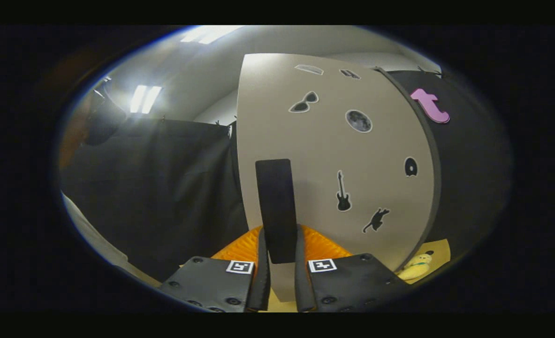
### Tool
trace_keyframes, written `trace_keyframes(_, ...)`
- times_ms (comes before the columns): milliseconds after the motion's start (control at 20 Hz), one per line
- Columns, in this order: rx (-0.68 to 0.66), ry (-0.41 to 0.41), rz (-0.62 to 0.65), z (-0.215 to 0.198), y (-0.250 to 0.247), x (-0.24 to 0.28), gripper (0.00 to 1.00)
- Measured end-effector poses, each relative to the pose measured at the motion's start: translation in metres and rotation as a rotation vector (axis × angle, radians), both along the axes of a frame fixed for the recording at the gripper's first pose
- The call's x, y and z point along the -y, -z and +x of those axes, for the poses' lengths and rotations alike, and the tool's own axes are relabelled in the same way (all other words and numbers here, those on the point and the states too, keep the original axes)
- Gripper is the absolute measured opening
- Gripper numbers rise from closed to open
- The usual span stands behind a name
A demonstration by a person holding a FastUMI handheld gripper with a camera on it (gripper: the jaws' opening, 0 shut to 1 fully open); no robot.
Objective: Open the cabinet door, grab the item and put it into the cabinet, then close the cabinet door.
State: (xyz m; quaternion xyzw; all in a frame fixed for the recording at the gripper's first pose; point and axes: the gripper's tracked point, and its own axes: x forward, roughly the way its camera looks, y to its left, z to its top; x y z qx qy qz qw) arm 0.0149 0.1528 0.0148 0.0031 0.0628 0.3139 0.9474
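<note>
Dark booth, beige cabinet door [333,155] filled scene. Gripper [282,277] clamped narrow on black handle [275,206]. Soft toy [415,267] lay near right. Risk: handle slipping mid-pull.

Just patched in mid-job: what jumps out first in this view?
The beige cabinet door, dotted with small stickers, looms just ahead. Its tall black handle stands between the gripper jaws, which sit close on either side. A yellow plush toy lies low beside the door, by its far edge from the handle.
</note>
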Motion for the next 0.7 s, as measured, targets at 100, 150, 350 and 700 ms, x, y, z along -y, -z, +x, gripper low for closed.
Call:
trace_keyframes(100, 0.007, 0.042, 0.012, -0.006, -0.004, 0.011, 0.29)
trace_keyframes(150, 0.011, 0.070, 0.021, -0.007, -0.006, 0.016, 0.29)
trace_keyframes(350, 0.043, 0.179, 0.002, -0.001, -0.006, 0.035, 0.28)
trace_keyframes(700, 0.080, 0.269, -0.061, -0.001, -0.008, 0.067, 0.28)
